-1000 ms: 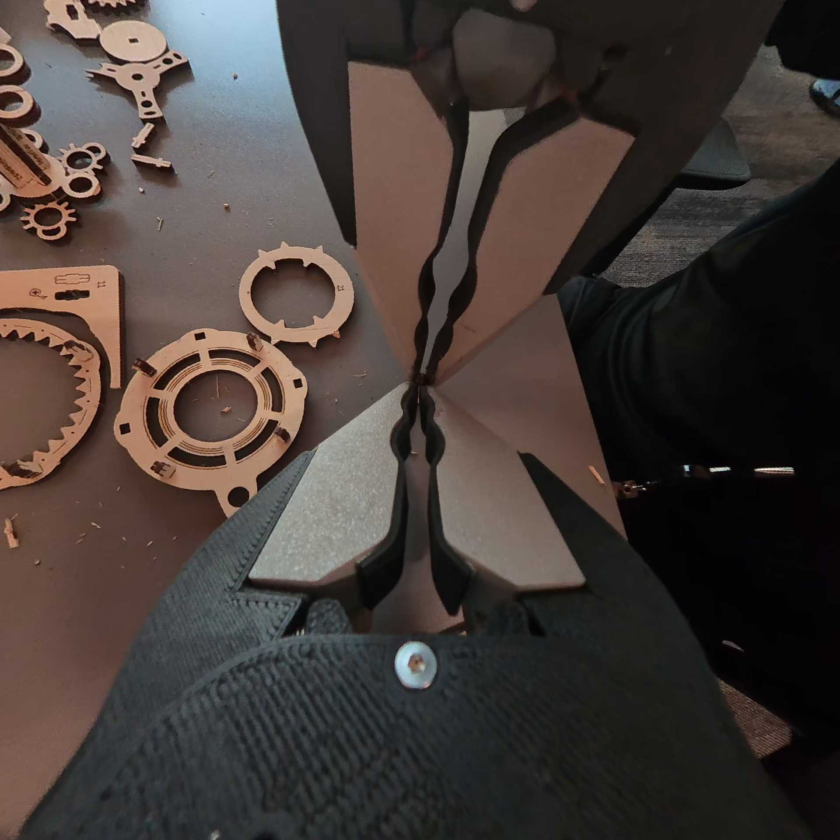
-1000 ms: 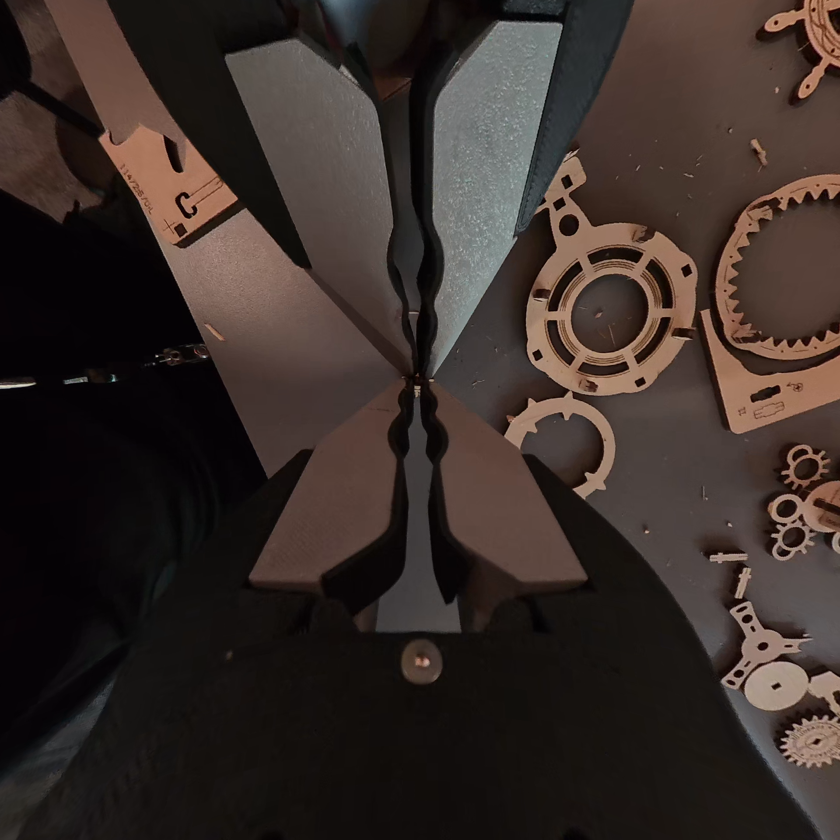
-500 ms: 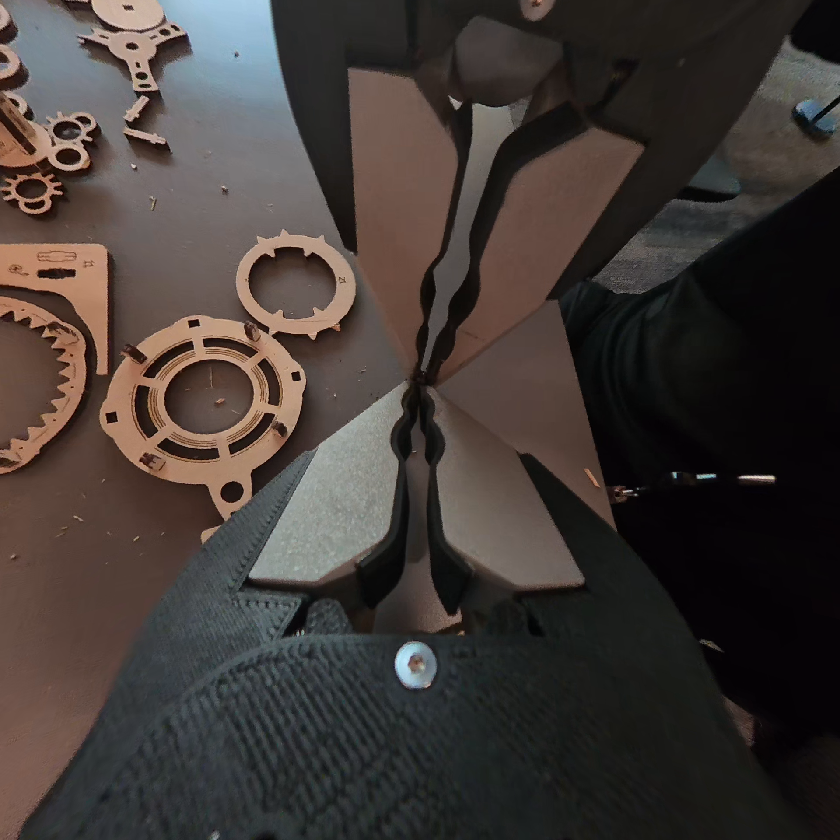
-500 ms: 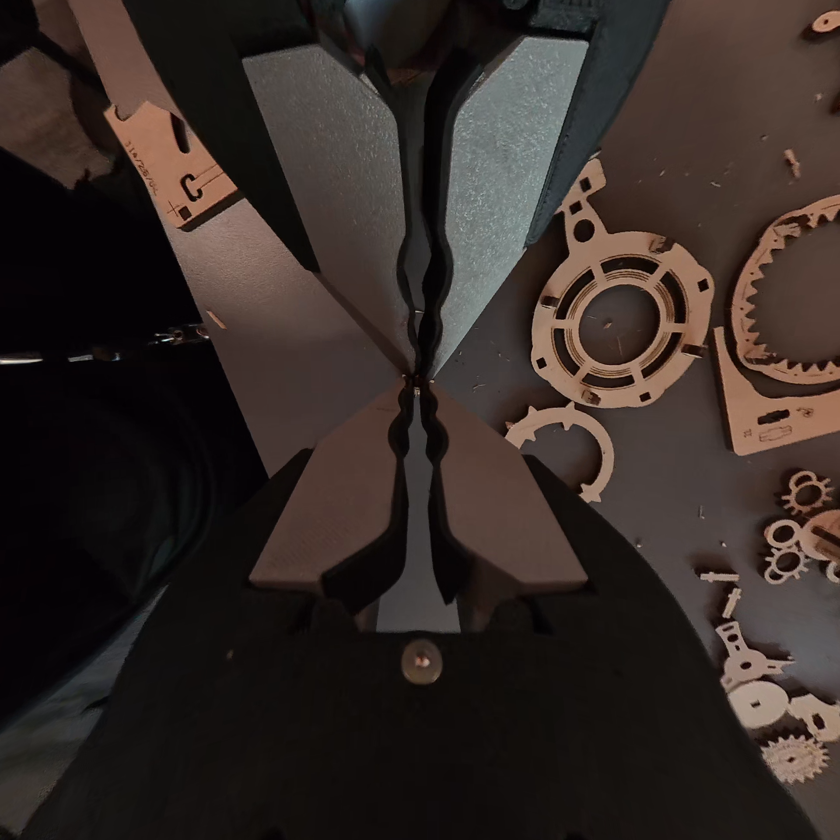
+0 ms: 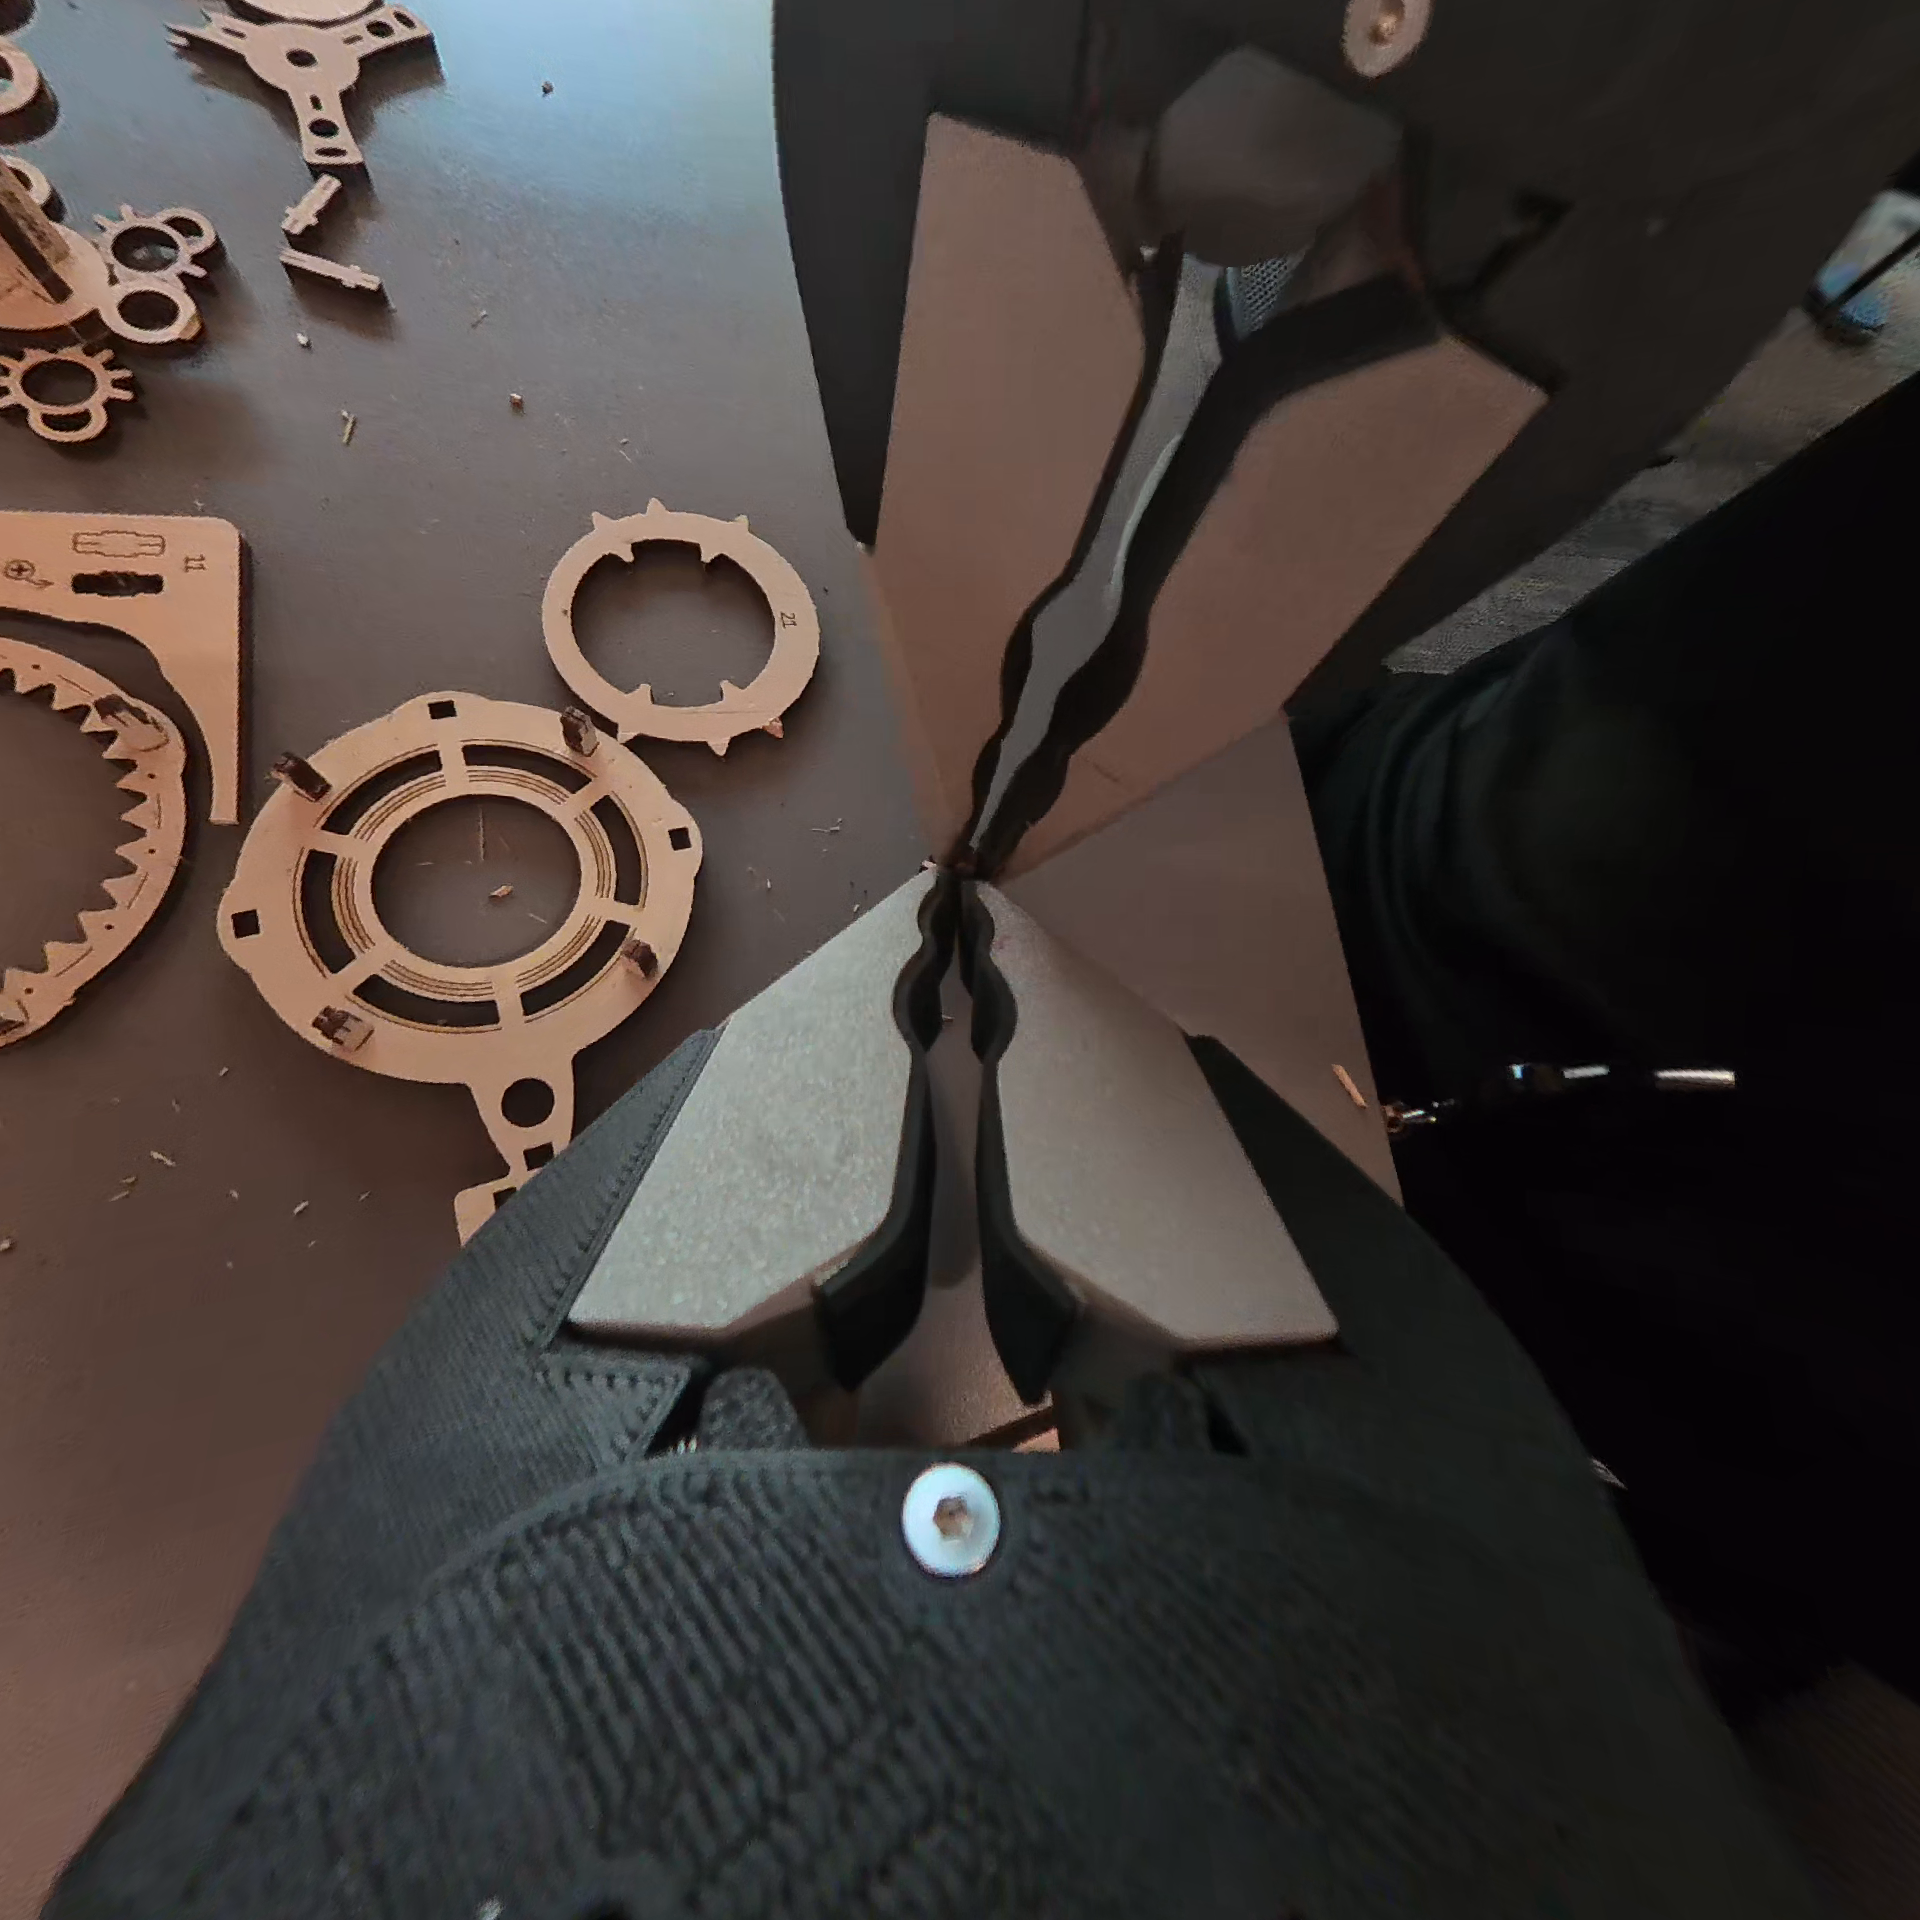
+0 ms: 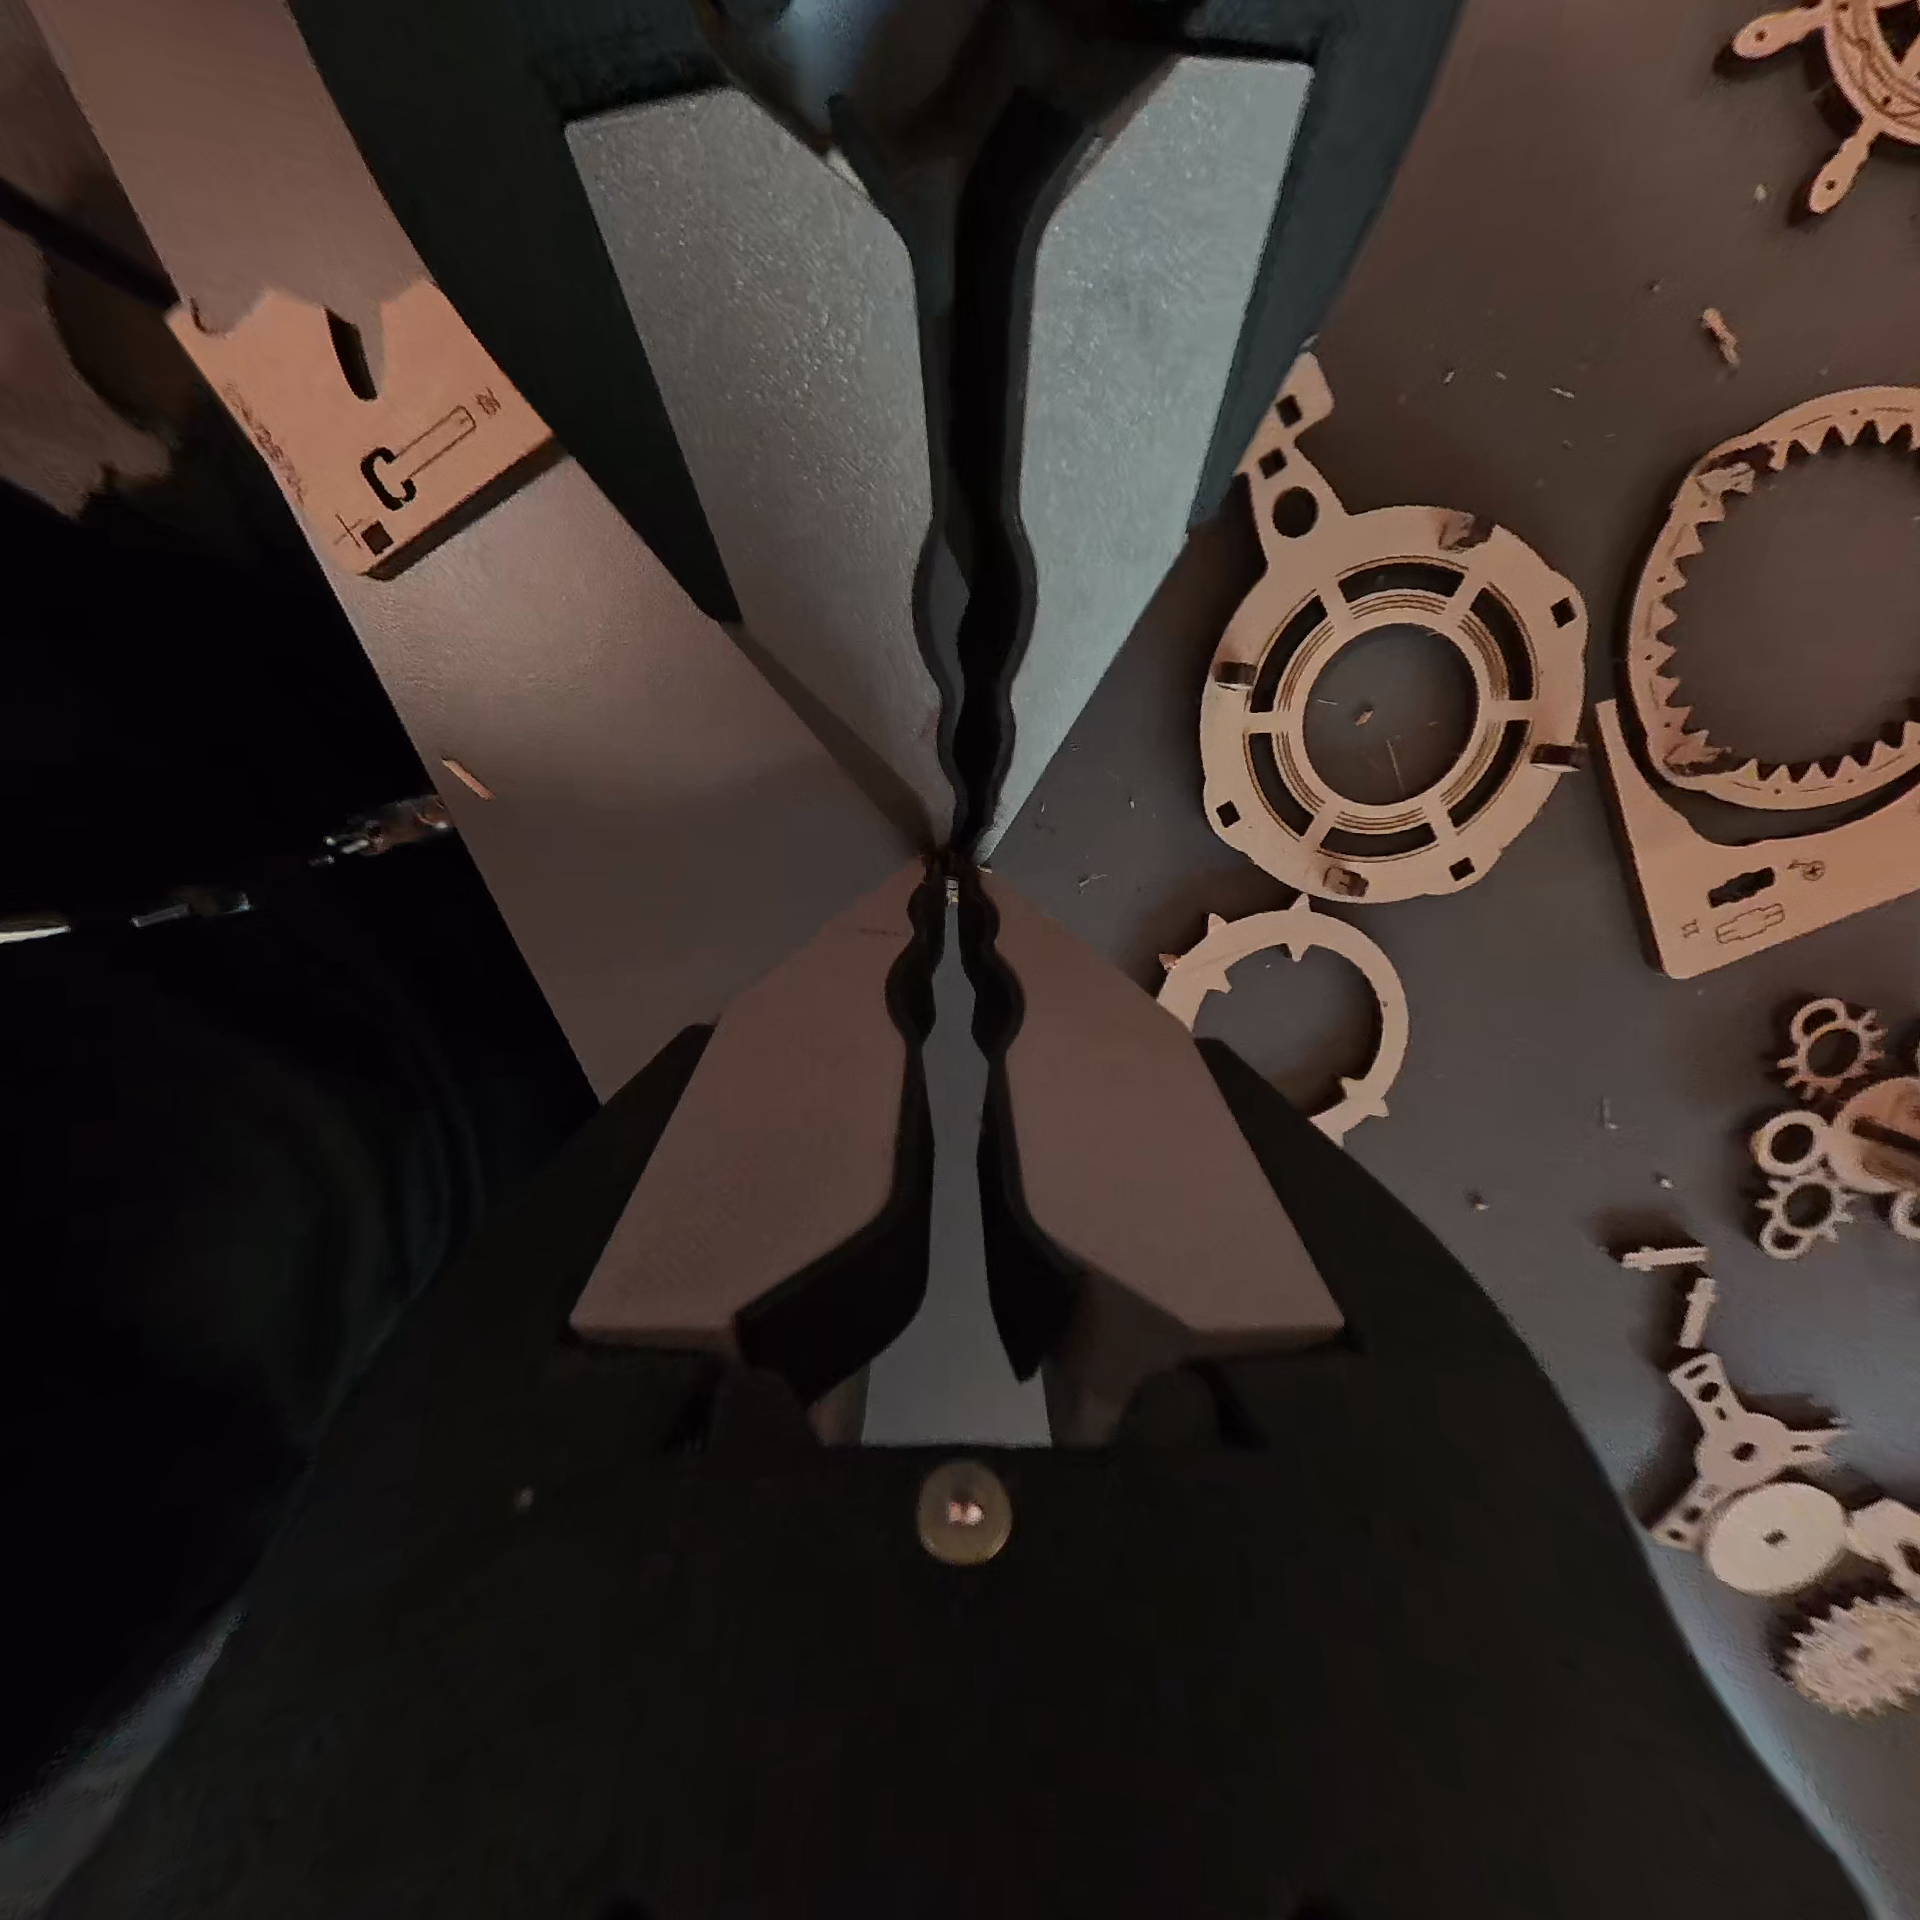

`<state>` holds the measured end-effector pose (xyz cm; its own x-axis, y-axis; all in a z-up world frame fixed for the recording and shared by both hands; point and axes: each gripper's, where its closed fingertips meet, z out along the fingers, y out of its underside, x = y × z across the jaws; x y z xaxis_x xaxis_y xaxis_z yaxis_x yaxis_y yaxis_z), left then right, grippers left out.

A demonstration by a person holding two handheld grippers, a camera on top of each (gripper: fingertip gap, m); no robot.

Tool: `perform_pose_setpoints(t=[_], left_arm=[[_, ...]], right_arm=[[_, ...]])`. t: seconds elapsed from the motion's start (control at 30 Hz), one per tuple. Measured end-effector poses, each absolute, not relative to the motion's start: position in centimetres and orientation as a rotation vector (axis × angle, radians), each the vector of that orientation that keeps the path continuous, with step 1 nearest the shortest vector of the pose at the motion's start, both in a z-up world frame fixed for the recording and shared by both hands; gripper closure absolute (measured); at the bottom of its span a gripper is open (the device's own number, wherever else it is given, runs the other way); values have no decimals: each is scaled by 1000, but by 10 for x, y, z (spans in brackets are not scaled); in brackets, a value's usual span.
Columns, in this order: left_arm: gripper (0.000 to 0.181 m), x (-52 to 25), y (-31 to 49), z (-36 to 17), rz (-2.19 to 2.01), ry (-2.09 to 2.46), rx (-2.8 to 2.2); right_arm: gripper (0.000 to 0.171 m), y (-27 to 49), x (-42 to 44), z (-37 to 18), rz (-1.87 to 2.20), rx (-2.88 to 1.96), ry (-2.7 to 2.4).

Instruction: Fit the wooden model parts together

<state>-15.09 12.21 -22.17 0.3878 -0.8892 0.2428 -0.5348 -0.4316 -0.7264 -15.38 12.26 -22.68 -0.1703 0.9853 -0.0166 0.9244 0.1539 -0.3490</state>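
Both grippers meet tip to tip over the near table edge. Left gripper [image 5: 954,888] has its tips pinched together, only a thin wavy gap further back; right gripper [image 6: 951,883] looks the same. Something tiny sits right where the four tips meet, too small to tell what it is or which gripper has it.

Wooden parts lie flat on the dark table [image 5: 644,260], all apart from the grippers. Both views show the slotted round plate with a tab [image 5: 457,894] [image 6: 1392,707], the thin spiked ring [image 5: 681,623] [image 6: 1288,1008] just beside it, the toothed ring in its cut sheet [image 5: 94,831] [image 6: 1787,686], the small lobed gears [image 5: 145,275] [image 6: 1818,1049], two little pins [image 5: 322,239] [image 6: 1683,1288] and a three-armed piece [image 5: 312,62] [image 6: 1725,1455].

Only the right wrist view shows a leftover sheet strip with cut-outs [image 6: 405,436] by the table edge, a spoked wheel [image 6: 1860,94] at top right and a small toothed gear [image 6: 1860,1652] at lower right. Only the left wrist view shows a carpeted floor [image 5: 1621,520] beyond the table. Dark clothing [image 5: 1662,1039] of a person fills the side past the edge in both.
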Motion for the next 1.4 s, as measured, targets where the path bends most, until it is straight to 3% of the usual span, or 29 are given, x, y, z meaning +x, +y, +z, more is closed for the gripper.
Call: perform_pose_setpoints(t=[0.03,0.33,0.6,0.8,0.87,1.0,1.4], left_arm=[[181,-151,122,-222,-854,1210,-2108],[181,-151,122,-222,-898,1171,-2138],[181,-152,125,-221,-892,1161,-2131],[181,-150,125,-223,-856,1163,-2133],[181,-150,125,-223,-857,1160,-2135],[181,-150,125,-223,-847,1161,-2133],[181,-149,126,-223,-850,1155,-2136]], right_arm=[[171,123,-154,-227,460,-1872,-2184],[171,123,-153,-227,422,-1967,-2253],[171,124,-157,-225,762,-1984,-2012],[170,125,-155,-224,655,-1949,-2112],[159,125,-156,-223,682,-1954,-2111],[154,127,-157,-209,785,-1945,-2052],[171,126,-156,-216,615,-1853,-2152]])
